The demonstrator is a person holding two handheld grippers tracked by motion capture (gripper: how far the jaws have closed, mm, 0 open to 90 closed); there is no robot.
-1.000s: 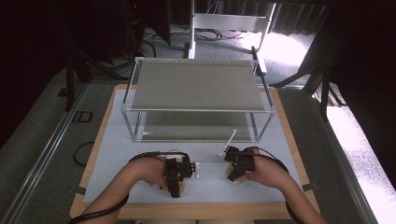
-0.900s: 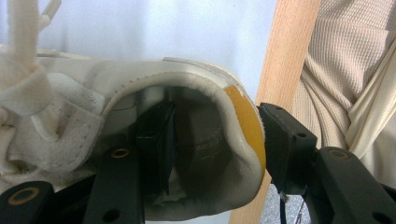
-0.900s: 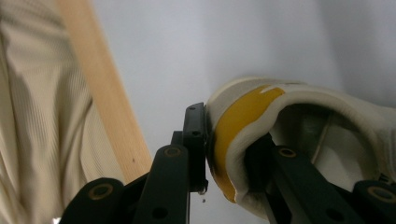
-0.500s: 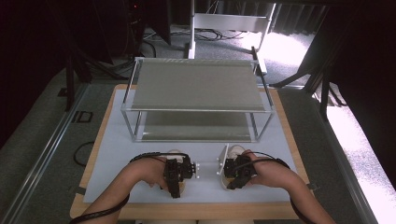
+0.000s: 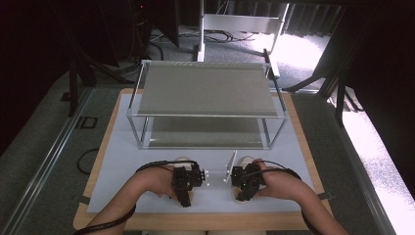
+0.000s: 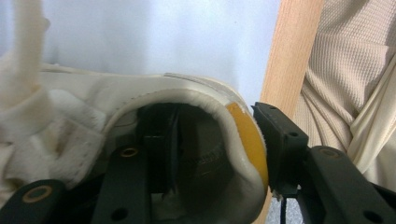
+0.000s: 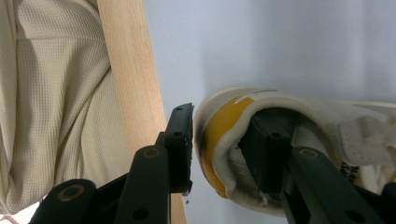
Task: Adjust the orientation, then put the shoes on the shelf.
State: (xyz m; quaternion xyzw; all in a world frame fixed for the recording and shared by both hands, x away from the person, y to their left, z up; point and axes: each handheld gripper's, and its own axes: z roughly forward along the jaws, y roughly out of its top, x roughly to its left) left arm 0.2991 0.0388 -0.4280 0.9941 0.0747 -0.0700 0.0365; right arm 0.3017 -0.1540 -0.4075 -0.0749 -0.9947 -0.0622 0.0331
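Two cream-white shoes with yellow heel patches lie on the pale blue tabletop [image 5: 122,161], near its wooden front edge. The left claw [image 6: 212,154] straddles the heel wall of the left shoe [image 6: 187,100], not clenched. The right claw [image 7: 224,144] straddles the heel of the right shoe [image 7: 243,112], with a gap. Writing inside the left shoe is unreadable.

Wide open white mat [image 5: 122,166] to the left and right of both hands, but straight ahead the two-tier metal rack [image 5: 208,105] blocks the middle of the table, leaving only a narrow bare strip between it and the grippers.
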